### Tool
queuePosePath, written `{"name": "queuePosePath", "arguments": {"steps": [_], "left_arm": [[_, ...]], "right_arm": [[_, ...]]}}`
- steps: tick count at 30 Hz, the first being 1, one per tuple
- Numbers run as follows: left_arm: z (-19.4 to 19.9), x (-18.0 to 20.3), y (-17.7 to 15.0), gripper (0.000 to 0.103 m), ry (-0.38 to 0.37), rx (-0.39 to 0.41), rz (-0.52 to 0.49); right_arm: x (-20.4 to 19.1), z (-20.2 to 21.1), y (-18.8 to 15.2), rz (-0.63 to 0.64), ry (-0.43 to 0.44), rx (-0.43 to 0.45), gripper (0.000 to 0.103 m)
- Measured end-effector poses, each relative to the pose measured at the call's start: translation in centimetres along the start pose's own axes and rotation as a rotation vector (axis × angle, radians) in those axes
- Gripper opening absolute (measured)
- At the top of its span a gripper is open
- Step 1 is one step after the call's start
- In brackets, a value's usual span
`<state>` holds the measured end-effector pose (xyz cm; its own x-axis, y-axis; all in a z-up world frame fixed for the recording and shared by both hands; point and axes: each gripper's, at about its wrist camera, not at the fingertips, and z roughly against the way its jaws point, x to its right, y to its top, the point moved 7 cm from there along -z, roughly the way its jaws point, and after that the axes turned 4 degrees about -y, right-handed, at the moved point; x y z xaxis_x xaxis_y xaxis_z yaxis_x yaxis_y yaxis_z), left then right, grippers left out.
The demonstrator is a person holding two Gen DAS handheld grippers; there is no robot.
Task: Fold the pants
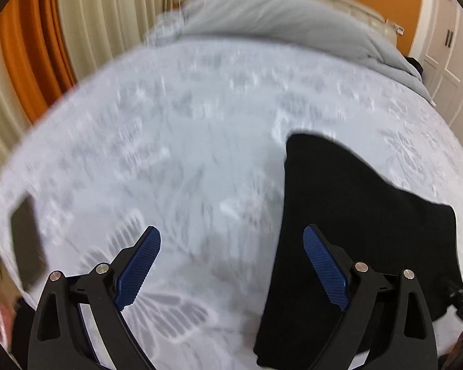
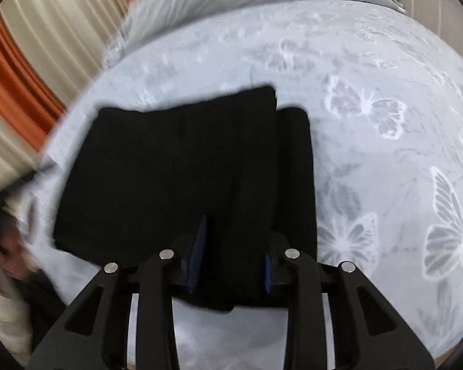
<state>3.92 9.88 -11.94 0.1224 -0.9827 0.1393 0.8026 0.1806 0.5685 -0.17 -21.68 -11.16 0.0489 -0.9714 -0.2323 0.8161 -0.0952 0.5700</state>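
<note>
Two grippers hang over a bed covered in a pale butterfly-print spread. A dark flat phone-like object lies at the bed's left edge. The left gripper stands spread wide with nothing between its blue pads, bare bedspread beneath it. The black pants, folded into a flat stack, lie near the bed's front edge, toward its right side in the left wrist view. The right gripper is clenched on the near edge of the pants, black cloth filling the gap between its pads. A grey duvet is bunched at the bed's far end.
</note>
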Motion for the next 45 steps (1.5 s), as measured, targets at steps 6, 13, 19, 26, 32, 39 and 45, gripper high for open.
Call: {"name": "queuePosePath", "arguments": {"steps": [6,13,19,26,32,39,45], "left_arm": [[-1.9,-0.2,-2.2,0.092,-0.262,-0.182,0.144],[-3.0,1.6,-3.3,0.092,-0.281,-0.218,0.150],[-3.6,2.5,-3.5,0.092,-0.266,-0.224,0.092],[-3.8,2.4,-5.1,0.092,-0.353,-0.293,0.123],[-4.1,3.2,-5.5,0.068,-0.390,-0.240,0.102],[2.5,1.4,-4.9,0.039,-0.574,-0.221,0.191],[0.5,-0.3,-9.5,0.079,-0.493,-0.299,0.218]], "right_arm": [[1.4,-1.4,3.5,-0.069,0.056,-0.032,0.068],[-0.1,-8.9,6.6,-0.076,0.156,-0.117,0.018],[-1.0,-7.7,6.9,0.139,-0.039,-0.041,0.028],[4.1,-3.1,3.5,-0.134,0.080,-0.062,0.093],[3.2,-7.4,-0.1,-0.226,0.281,-0.200,0.054],[2.1,-0.1,-0.2,-0.156,0.333,-0.094,0.035],[5.3,-1.7,-4.0,-0.302,0.310,-0.123,0.057]]}}
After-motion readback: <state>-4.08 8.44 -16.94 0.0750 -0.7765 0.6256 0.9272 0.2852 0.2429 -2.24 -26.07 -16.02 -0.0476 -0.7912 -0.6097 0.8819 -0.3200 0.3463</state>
